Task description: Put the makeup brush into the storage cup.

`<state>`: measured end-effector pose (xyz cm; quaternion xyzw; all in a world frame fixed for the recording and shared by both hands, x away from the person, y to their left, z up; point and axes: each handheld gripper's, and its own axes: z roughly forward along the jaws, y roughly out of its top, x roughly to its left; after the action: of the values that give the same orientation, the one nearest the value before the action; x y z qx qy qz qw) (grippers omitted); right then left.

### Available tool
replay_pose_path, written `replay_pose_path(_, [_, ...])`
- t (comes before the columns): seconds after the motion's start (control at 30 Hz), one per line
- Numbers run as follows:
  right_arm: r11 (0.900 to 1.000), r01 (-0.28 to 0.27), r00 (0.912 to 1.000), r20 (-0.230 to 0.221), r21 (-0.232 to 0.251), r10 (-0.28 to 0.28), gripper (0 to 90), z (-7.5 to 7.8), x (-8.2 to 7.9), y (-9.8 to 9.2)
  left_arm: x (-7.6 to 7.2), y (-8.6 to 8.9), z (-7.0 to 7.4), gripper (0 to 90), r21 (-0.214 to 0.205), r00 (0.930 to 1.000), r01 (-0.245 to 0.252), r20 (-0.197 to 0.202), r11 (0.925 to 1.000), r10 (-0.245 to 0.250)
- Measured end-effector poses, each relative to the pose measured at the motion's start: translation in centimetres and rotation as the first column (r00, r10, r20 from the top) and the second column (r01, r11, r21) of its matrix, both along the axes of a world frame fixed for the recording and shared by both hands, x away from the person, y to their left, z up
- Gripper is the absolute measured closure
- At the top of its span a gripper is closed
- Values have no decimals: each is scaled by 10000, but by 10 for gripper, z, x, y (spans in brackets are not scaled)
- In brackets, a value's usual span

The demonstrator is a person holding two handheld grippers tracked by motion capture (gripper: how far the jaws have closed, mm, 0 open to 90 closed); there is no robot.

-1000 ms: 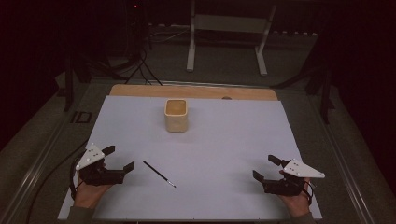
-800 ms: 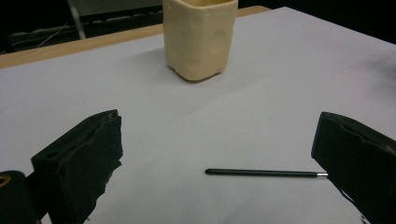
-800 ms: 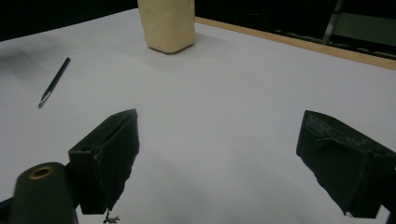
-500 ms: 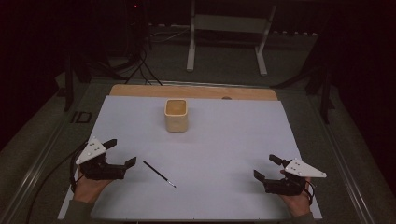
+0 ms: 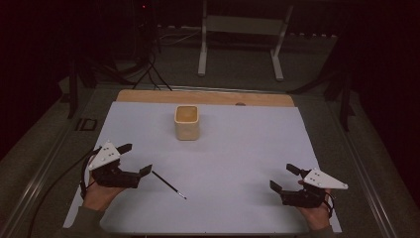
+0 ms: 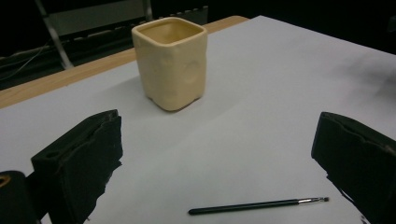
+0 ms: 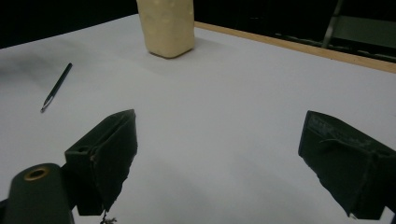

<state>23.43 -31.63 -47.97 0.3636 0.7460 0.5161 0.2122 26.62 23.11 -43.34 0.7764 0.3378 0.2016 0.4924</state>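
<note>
Covering wooden table point(image 5: 208, 97), white sheet point(image 5: 247, 158); dark room beyond.

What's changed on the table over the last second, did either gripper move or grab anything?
The left gripper drifted slightly toward the person and the table's left edge, jaws open, holding nothing. The right gripper eased a touch toward the person, also open and empty. The thin brush, the cream square cup and the white sheet stayed where they were.

Cream cup point(image 5: 187, 122), black brush point(image 5: 168, 184), white sheet point(image 5: 237, 148)
</note>
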Motion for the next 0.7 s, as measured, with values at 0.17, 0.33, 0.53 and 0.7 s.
replay_pose_path(0.17, [10000,12,10000,22,15,-12,111,0,0,0,2,-7,1,31,-6,9998,218,-10,9998,-218])
replay_pose_path(0.33, [10000,21,10000,16,20,-21,111,0,0,-1,4,-15,3,31,70,9990,440,-5,9990,-440])
replay_pose_path(0.53, [10000,-10,10000,37,24,9,111,0,0,0,6,-26,6,31,142,9968,803,11,9967,-803])
replay_pose_path(0.7, [10000,-22,10000,39,22,22,111,0,-1,0,8,-35,7,32,214,9940,1094,-29,9938,-1094])
